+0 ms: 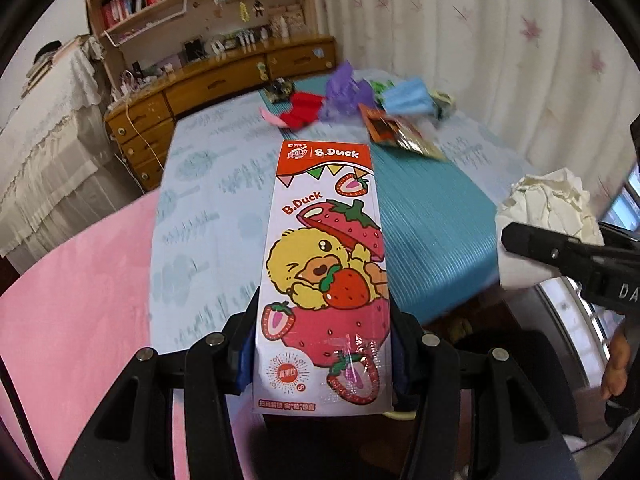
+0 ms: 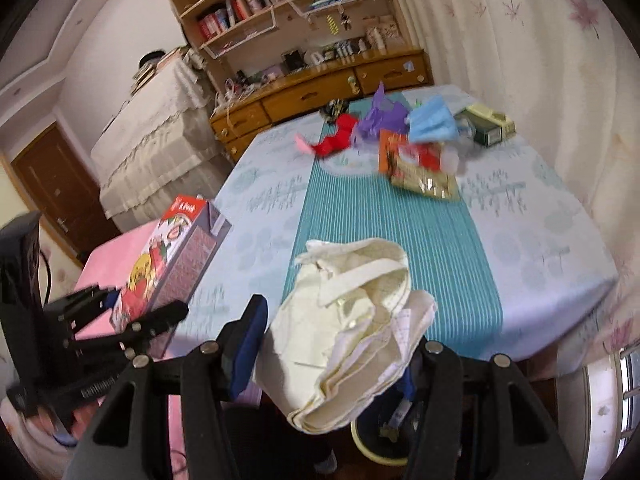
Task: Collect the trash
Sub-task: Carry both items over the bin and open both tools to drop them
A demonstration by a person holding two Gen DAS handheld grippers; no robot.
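Between the left gripper's (image 1: pixel 324 344) fingers (image 1: pixel 240 344) a strawberry-print milk carton (image 1: pixel 324 248) is pinched by its lower sides, its long body reaching forward past the fingertips, lifted clear of the tabletop (image 1: pixel 200 208); between the right gripper's (image 2: pixel 332 344) fingers (image 2: pixel 248 340) a wad of crumpled cream paper (image 2: pixel 356 320) is squeezed, spilling over and ahead of the pads, also off the tabletop; beyond both sets of fingertips, at the far end of the teal striped runner (image 2: pixel 384 216), more trash lies in a loose heap: a red scrap (image 2: pixel 336 136), purple wrapping (image 2: pixel 380 116), a blue face mask (image 2: pixel 432 120), an orange packet (image 2: pixel 404 156) and a green box (image 2: pixel 492 124); below the right fingers a yellow-rimmed bin (image 2: pixel 376 448) shows.
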